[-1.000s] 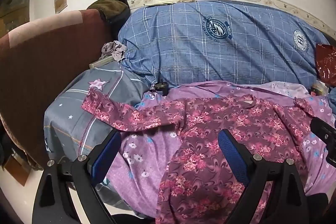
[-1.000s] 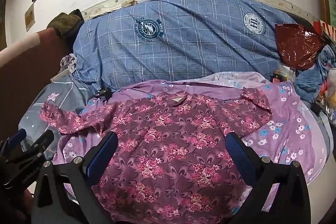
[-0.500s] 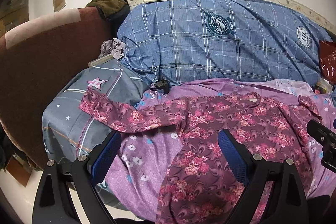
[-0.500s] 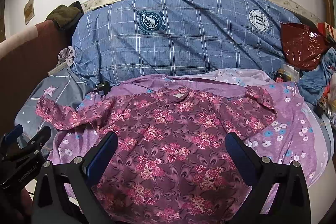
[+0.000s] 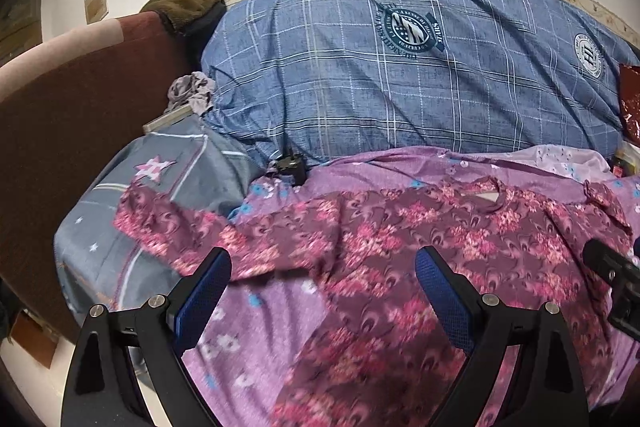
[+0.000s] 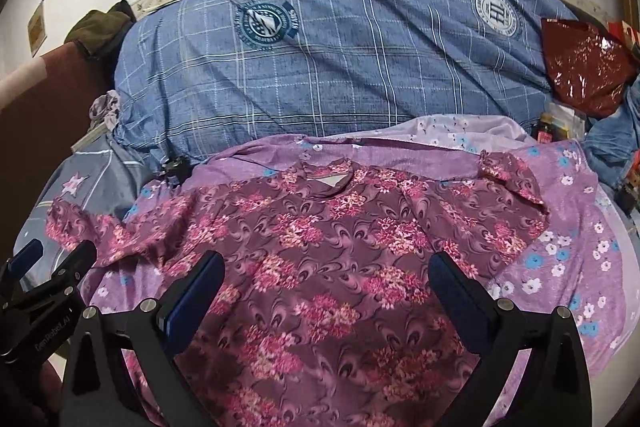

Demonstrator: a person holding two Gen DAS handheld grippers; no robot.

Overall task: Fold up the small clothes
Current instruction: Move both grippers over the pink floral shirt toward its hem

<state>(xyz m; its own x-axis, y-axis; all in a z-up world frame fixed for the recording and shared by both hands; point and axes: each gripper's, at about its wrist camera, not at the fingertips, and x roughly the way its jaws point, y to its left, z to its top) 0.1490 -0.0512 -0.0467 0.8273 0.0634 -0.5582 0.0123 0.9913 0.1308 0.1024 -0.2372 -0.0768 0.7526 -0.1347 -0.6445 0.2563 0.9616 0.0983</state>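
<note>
Our left claw (image 5: pixel 323 277) and right claw (image 6: pixel 326 279) both hang with fingers spread wide, gripping nothing. Directly under and ahead of each lies the shirt (image 6: pixel 320 247), spread flat on a purple sheet (image 6: pixel 568 247), its sleeves reaching out past both claws. Beyond it rests a blue duvet (image 6: pixel 340 67).

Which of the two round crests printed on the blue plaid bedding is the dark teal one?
The crest with the banner, toward the sofa side of the blue plaid bedding; the pale white-ringed crest lies nearer the red plastic bag.
</note>
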